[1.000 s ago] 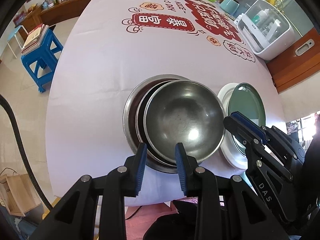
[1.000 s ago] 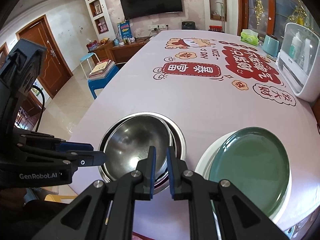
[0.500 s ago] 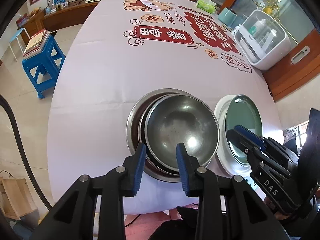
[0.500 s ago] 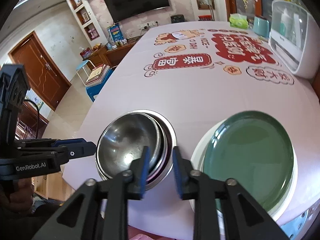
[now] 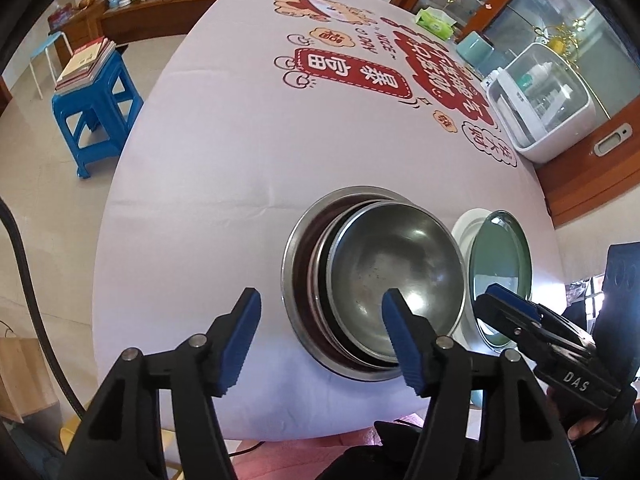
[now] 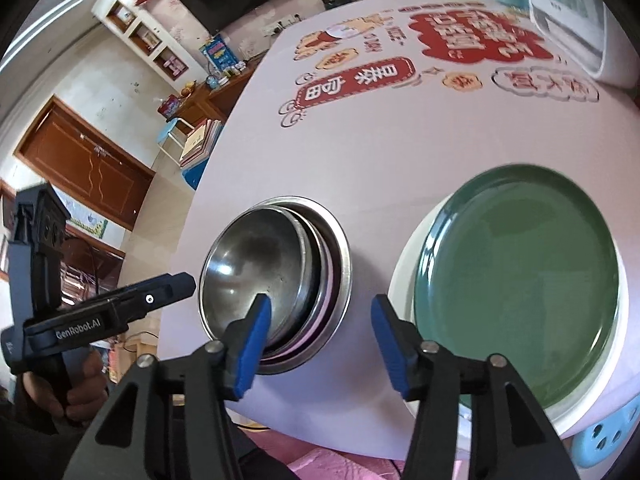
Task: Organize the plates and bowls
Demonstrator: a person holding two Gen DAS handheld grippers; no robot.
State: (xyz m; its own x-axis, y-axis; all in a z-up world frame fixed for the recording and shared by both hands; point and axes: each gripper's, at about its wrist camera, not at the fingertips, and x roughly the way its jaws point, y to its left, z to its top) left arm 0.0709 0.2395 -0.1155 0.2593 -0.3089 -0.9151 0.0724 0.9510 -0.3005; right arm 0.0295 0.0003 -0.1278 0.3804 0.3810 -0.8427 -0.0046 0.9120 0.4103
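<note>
Left gripper (image 5: 320, 336) and right gripper (image 6: 320, 340) spread wide, empty.

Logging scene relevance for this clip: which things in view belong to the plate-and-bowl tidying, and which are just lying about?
Part of the job:
steel bowls, nested together
green plate on the white plate
left gripper and right gripper, both open, empty

Just lying about:
white storage box
tissue pack
teal cup
blue stool with books

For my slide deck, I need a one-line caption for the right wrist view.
Open right tool above nested steel bowls beside a green plate stacked on a white plate.
</note>
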